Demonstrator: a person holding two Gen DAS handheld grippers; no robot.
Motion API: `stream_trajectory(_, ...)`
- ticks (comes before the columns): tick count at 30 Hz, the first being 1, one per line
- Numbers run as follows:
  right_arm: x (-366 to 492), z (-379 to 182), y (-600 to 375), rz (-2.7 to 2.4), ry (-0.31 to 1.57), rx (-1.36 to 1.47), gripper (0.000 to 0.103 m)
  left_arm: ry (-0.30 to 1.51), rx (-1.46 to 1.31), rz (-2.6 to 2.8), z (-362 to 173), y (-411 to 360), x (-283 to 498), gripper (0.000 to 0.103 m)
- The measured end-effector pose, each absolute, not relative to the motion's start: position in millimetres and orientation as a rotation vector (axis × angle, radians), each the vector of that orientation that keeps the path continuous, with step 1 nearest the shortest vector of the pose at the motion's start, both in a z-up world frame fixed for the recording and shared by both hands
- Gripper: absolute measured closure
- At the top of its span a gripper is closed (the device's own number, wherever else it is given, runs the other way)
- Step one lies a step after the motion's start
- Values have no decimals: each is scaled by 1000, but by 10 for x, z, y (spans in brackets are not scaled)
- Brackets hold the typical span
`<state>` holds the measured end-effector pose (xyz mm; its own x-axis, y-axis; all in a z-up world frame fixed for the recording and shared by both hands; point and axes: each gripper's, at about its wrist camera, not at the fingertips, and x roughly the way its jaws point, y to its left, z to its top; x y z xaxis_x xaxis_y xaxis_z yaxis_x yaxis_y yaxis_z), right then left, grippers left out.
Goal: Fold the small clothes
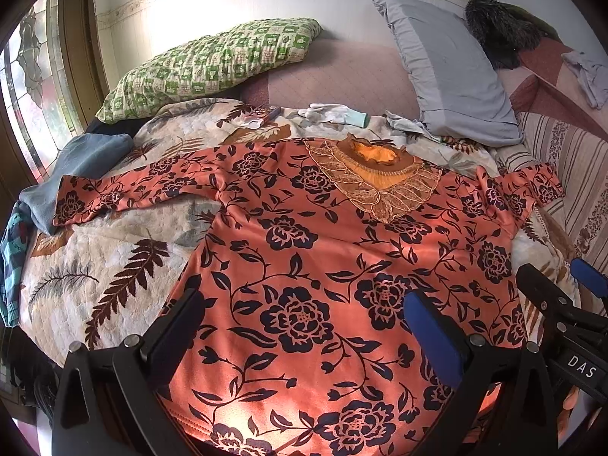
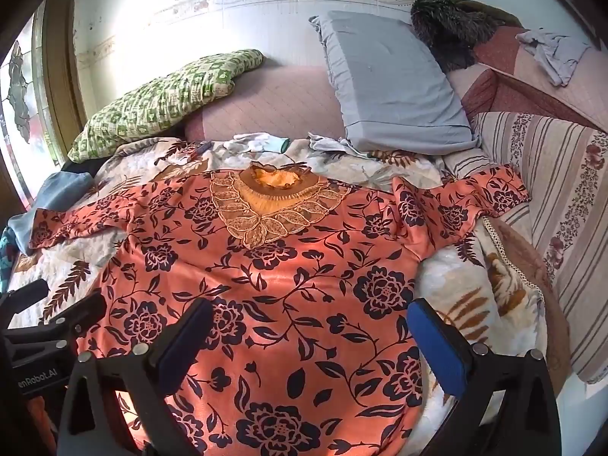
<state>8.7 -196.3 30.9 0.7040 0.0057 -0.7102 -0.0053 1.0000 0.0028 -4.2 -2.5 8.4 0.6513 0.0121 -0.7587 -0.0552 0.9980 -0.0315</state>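
Note:
An orange blouse with dark flowers and a gold lace collar lies spread flat on the bed, front up, sleeves out to both sides. It also shows in the right wrist view. My left gripper is open and empty, hovering over the blouse's lower left part. My right gripper is open and empty over the lower right part, near the hem side. The right gripper shows at the left view's right edge; the left gripper shows at the right view's left edge.
The blouse lies on a leaf-print quilt. A green checked pillow and a grey pillow lie at the back. White gloves, a blue cloth at left and a striped blanket at right lie around it.

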Motion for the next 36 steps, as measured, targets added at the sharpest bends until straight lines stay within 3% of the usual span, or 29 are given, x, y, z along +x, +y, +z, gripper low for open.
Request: stream_trajectory(36, 74, 329, -1968, -14, 779, -13, 0, 853, -51, 36, 82, -48, -71, 0)
